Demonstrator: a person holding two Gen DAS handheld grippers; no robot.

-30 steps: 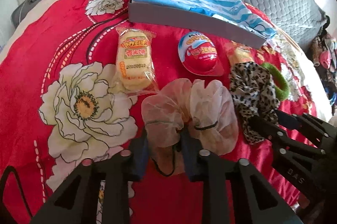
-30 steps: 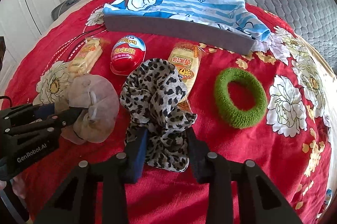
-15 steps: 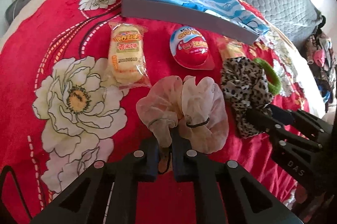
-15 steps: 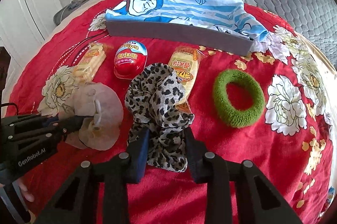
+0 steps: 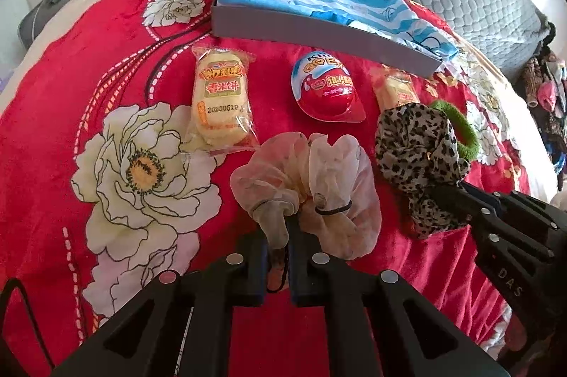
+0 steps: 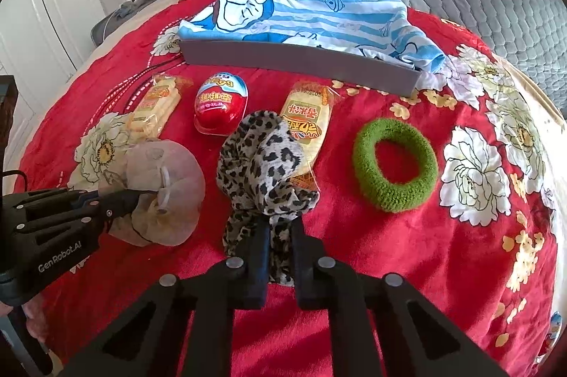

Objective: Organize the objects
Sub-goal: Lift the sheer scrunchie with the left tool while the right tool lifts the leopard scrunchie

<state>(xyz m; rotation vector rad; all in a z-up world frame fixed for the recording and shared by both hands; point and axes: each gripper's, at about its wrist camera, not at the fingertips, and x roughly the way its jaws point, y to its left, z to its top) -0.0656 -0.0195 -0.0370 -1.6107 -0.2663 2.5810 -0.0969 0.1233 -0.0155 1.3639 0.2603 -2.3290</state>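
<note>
Behind both scrunchies [image 6: 264, 160]: 3 snacks [image 5: 327, 88].

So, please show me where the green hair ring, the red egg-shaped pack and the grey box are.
green hair ring [image 6: 394, 196]: right wrist view, on the near arc of its fuzzy band.
red egg-shaped pack [image 5: 325, 89]: left wrist view, on the middle of its printed front.
grey box [image 6: 297, 63]: right wrist view, on its front wall.

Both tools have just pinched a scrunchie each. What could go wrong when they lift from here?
1. The left tool grips only an edge fold of the sheer beige scrunchie, along with its thin black elastic; the fabric may slip out.
2. The leopard scrunchie held by the right tool overlaps a rice cracker packet, which could get dragged.
3. The two tools sit close together and may collide.
</note>
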